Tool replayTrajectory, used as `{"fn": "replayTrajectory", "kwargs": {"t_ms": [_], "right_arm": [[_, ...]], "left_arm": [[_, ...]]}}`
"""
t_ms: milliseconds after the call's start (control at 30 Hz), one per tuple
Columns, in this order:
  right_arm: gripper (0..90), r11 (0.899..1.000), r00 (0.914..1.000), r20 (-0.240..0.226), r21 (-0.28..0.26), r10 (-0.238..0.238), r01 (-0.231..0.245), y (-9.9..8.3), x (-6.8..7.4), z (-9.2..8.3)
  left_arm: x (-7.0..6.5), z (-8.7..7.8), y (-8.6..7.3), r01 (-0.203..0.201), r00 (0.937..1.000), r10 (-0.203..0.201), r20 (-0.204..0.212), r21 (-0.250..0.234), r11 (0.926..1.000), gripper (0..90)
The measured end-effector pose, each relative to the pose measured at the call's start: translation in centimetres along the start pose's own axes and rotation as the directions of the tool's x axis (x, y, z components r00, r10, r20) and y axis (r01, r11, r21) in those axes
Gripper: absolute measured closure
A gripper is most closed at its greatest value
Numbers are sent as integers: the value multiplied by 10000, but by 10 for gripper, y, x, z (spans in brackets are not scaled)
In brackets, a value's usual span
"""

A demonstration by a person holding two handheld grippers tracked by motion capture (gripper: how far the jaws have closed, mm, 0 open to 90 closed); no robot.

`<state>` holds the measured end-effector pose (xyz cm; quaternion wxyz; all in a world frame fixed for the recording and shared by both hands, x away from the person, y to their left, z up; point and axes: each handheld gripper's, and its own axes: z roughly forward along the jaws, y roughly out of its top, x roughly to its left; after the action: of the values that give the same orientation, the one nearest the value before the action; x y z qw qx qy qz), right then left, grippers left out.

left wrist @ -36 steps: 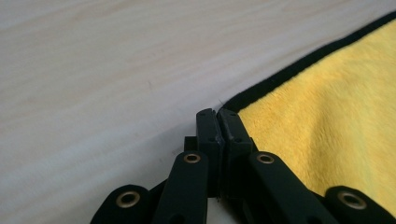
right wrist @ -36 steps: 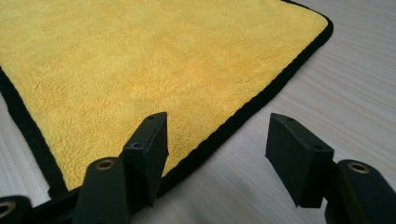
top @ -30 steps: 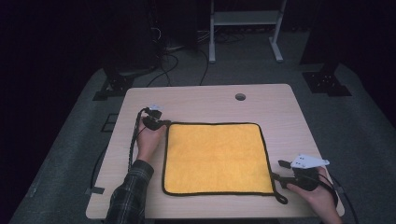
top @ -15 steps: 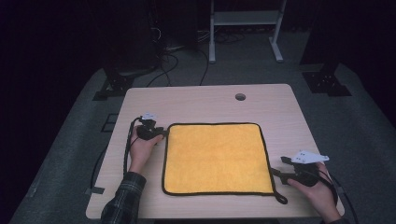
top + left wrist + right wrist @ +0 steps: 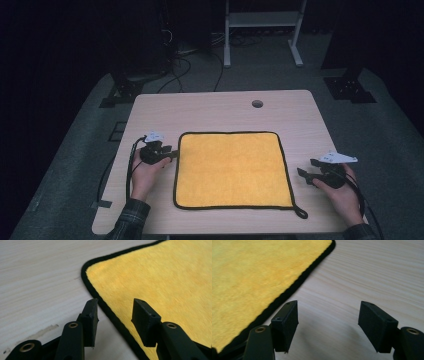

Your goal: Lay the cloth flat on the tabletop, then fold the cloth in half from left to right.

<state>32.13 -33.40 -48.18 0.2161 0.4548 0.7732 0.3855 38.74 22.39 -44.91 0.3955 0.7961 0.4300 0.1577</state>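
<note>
Yellow microfibre with a black trim: the cloth [image 5: 232, 169] is spread flat in the middle of the table [image 5: 210, 107], a bit closer to the near edge than the far one, with a small hanging loop [image 5: 300, 213] sticking out at its near right corner. It's close to square, so no real long axis can be called.

The left gripper [image 5: 170, 153] is parked right at the cloth's left edge, toward the far left corner, jaws pointed in at it. In the left gripper view the black trim [image 5: 110, 312] is seen running between the two jaws, which have just been opening and stand apart without pressing on anything. So nothing is gripped there.

The right gripper [image 5: 306, 168] is set off the right edge, a little apart from the cloth, over bare wood. Its jaws are spread too, having just been opening, and only tabletop is seen between them in the right gripper view, with the trim [image 5: 294, 287] lying off to the side of one jaw.

So the left one is clearly nearer; the cloth lies inward from both. If an edge is to be picked up next, probably only a short push in is needed on the left, a longer one on the right.

No containers on the table, just a small round hole [image 5: 257, 103] near the far edge.
</note>
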Motion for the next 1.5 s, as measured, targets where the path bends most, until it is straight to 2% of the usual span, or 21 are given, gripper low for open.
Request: {"fn": "replayTrajectory", "kwargs": {"t_ms": [67, 167, 233, 267, 433, 500, 533, 567, 967, 1133, 1500], "right_arm": [[305, 9997, 9995, 298, 231, 101, -108, 0, -7, 4], [307, 9997, 9985, 527, 146, 169, -177, 1, -9, 4], [307, 9996, 9976, 675, 229, 135, -150, 1, -10, 5], [302, 9990, 9969, 789, 437, 71, -106, 1, -11, 6], [280, 9983, 9963, 837, 543, 171, -217, 2, -13, 9], [265, 9975, 9964, 774, 592, 337, -384, 3, -15, 9], [237, 9961, 9958, 752, 662, 526, -576, 3, -17, 10], [234, 9961, 9958, 751, 674, 521, -572, 3, -17, 10], [191, 9956, 9959, 736, 743, 523, -578, 4, -16, 12], [183, 9956, 9961, 731, 761, 494, -549, 4, -16, 12], [179, 9956, 9966, 675, 769, 483, -535, 5, -16, 13]], "left_arm": [[-3, -3, -2, -16, 9999, 16, 109, 15, 10000, 571], [-9, -7, -7, -72, 9997, 72, 247, -4, 10000, 564], [-13, -9, -12, -174, 9994, 174, 283, -26, 9998, 563], [-17, -13, -16, -226, 9992, 223, 320, 95, 9997, 556], [-24, -21, -22, -221, 9994, 215, 289, 202, 9996, 547], [-26, -24, -25, -136, 9994, 133, 315, 95, 9999, 550], [-28, -26, -27, -212, 9995, 211, 245, 49, 9998, 550], [-29, -26, -28, -221, 9995, 220, 226, 70, 9997, 549], [-32, -18, -32, -120, 9996, 117, 273, 135, 9998, 553], [-31, -14, -34, -238, 9996, 235, 125, 217, 9995, 556], [-24, -3, -33, 21, 9999, -20, -130, 116, 9999, 593]]}}
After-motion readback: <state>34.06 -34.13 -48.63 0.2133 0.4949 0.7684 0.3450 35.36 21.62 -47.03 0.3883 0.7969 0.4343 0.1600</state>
